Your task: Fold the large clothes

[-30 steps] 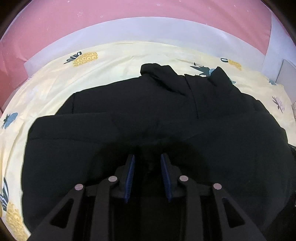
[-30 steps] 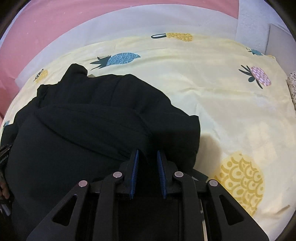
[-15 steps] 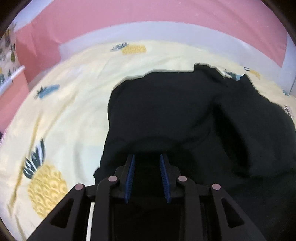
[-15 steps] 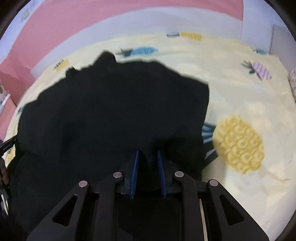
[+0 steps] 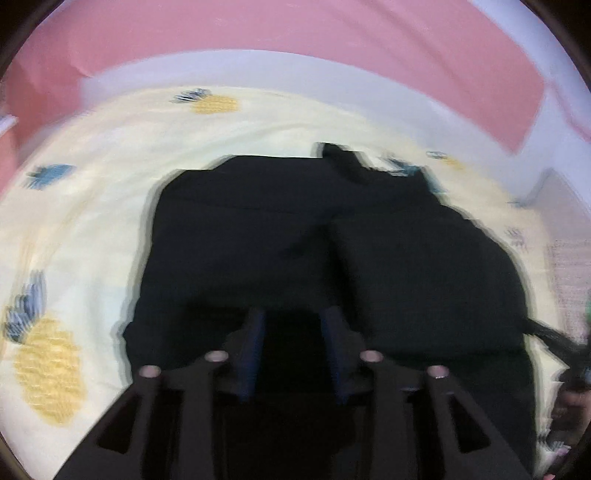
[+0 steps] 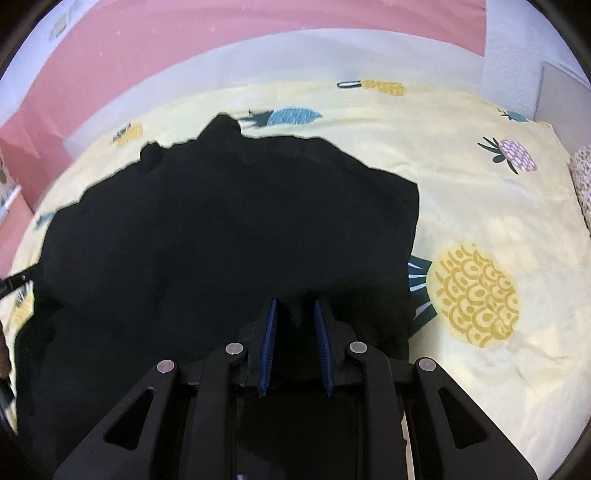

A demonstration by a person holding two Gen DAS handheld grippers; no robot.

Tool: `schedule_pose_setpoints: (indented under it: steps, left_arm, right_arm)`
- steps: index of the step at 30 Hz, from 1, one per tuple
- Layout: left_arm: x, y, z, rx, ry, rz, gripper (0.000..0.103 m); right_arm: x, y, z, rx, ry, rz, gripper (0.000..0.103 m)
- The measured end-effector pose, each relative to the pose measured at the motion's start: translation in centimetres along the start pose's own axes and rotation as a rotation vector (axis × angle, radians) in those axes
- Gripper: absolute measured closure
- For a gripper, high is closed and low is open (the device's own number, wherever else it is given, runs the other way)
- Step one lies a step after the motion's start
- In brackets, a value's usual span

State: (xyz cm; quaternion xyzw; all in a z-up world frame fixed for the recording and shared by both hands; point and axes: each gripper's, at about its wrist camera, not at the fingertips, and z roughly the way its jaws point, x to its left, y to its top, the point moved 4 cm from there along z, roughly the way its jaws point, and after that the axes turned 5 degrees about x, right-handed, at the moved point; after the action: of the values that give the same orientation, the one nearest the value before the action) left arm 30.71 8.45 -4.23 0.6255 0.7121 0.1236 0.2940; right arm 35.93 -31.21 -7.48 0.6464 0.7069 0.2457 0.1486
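Both wrist views sit low and close over the bed point(image 6: 498, 206), looking forward and down along each tool toward the pink wall point(image 5: 295, 33). Left view is motion-blurred, right view sharp. Shared: the black garment point(image 5: 258, 240) point(image 6: 221, 229) and pineapple sheet, seen from opposite sides.

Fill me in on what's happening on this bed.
A person is folding a large black garment on a yellow pineapple-print bedsheet, working with handheld tongs in each hand. The right tongs sit at the garment's near edge with black cloth bunched between the blue pads. The left tongs are over the near edge too, but that view is blurred by motion and I cannot tell whether they grip anything. The garment lies partly folded, with layers overlapping.
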Motion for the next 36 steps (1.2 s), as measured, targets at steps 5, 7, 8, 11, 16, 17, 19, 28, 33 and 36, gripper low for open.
schedule_pose_setpoints:
  steps: [5,7,8,11,16,17,19,28,33,36]
  left_arm:
    - [-2.7,0.2,3.6,0.085,-0.13,-0.035,0.033]
    - [-3.1,0.3,5.2,0.1,-0.086,-0.015,0.073]
    - [-3.4,0.5,4.9,0.081,-0.031,0.016,0.082]
    - [-5.1,2.0,1.0,-0.112,0.095,0.153,0.09]
    - [-3.0,0.9,6.0,0.017,0.15,0.159,0.09]
    - [-2.6,0.5,6.2,0.021,0.138,0.15,0.088]
    - [-2.2,0.7,5.1,-0.001,0.125,0.116,0.085]
    - [-1.7,1.0,1.2,-0.068,0.13,0.053,0.082]
    - [-2.3,-0.1,3.9,0.046,0.22,0.124,0.082]
    - [-2.4,-0.4,1.3,0.019,0.186,0.103,0.082]
  right_arm:
    - [-0.8,-0.2,-0.1,0.0,-0.006,0.02,0.081]
    - [-1.2,-0.3,0.3,0.013,-0.013,0.029,0.081]
    - [-1.2,-0.3,0.5,0.014,-0.012,0.033,0.081]
    - [-1.5,-0.2,0.5,-0.002,-0.007,0.028,0.081]
    - [-1.4,-0.7,2.5,0.045,0.004,0.015,0.081]
    - [-1.2,-0.6,2.5,0.046,0.001,0.008,0.081]
    - [-1.1,-0.5,2.1,0.044,-0.011,-0.007,0.081]
    - [-3.3,0.4,3.0,0.089,-0.014,0.032,0.081]
    - [-3.1,0.3,1.3,0.079,-0.031,0.04,0.081]
    - [-2.5,-0.6,-1.4,0.047,-0.027,0.023,0.081]
